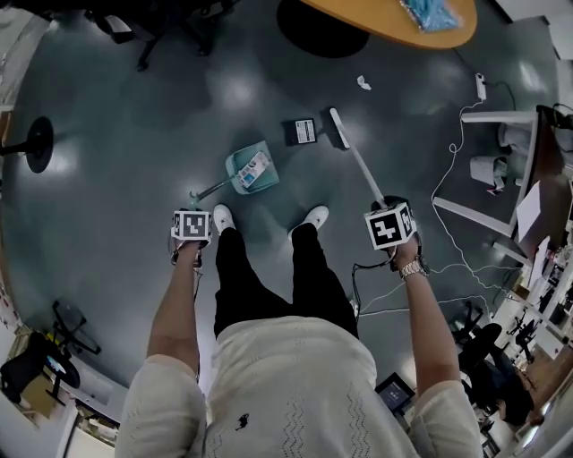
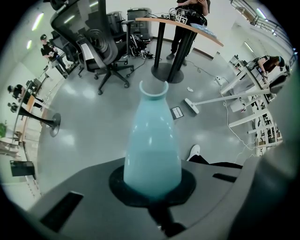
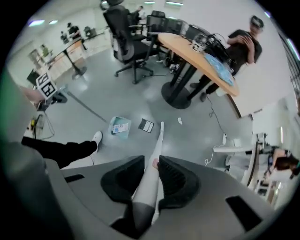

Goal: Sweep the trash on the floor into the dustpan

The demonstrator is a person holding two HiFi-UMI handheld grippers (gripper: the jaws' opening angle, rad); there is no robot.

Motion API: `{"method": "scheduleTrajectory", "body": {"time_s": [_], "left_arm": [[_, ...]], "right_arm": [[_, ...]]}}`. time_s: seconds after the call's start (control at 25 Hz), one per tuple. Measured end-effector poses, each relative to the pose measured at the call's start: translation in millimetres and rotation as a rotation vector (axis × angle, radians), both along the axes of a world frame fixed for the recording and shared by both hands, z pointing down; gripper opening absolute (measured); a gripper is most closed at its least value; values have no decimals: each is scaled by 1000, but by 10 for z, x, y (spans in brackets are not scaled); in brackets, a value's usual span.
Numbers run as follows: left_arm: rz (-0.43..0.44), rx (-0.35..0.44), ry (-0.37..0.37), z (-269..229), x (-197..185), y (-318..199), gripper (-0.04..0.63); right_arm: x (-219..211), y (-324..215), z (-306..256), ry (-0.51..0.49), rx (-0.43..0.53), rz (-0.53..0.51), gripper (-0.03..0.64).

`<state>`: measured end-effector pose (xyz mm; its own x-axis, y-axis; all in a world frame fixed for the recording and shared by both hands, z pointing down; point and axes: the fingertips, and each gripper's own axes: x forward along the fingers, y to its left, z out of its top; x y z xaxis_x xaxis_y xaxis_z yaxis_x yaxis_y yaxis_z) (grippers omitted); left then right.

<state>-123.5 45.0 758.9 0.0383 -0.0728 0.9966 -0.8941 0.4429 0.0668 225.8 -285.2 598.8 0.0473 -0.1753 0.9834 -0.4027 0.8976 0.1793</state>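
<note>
A teal dustpan (image 1: 249,170) lies on the grey floor in front of the person's white shoes, with a white and blue packet inside it. Its long handle (image 2: 152,145) runs back to my left gripper (image 1: 191,225), which is shut on the handle's end. A broom with a dark head (image 1: 336,128) rests on the floor to the dustpan's right. Its white stick (image 3: 149,180) sits between the pads of my right gripper (image 3: 151,164), which is shut on it. A dark flat box (image 1: 302,131) lies beside the broom head. A crumpled white scrap (image 1: 363,82) lies farther out.
A round orange table (image 1: 394,18) on a dark foot stands beyond the scrap. Office chairs (image 2: 101,51) are at the far left. White cables and a power strip (image 1: 481,86) trail at the right beside white frames (image 1: 501,170). People stand in the background.
</note>
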Motion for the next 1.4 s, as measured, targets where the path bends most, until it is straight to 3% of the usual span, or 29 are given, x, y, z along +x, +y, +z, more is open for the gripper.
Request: {"method": "scheduleTrajectory", "body": {"time_s": [0.16,0.4,0.52,0.64,0.8,1.0,1.4], "left_arm": [[-2,17,-8,12,-39,-19,12],[13,9,-37,-37,-96,-2,11],[-2,29,-14,-1,-39,-17,11],[-6,35,-14,9,-33,-11,11],[-10,45,-14,17,-19,-2,12],[-8,51,-8,12,4,17,12],[-5,52,3,5,26,59,12]], "right_arm": [[-218,365,123,17,-10,-233,113],[-189,839,136,64,-5,-459,114],[-124,1022,60,73,-25,-526,114],[-150,1243,-23,43,-74,-499,114],[-311,1604,-144,-32,-162,-350,114],[-529,2075,-238,-98,-255,-249,114],[-615,2302,-244,-99,-264,-205,114]]}}
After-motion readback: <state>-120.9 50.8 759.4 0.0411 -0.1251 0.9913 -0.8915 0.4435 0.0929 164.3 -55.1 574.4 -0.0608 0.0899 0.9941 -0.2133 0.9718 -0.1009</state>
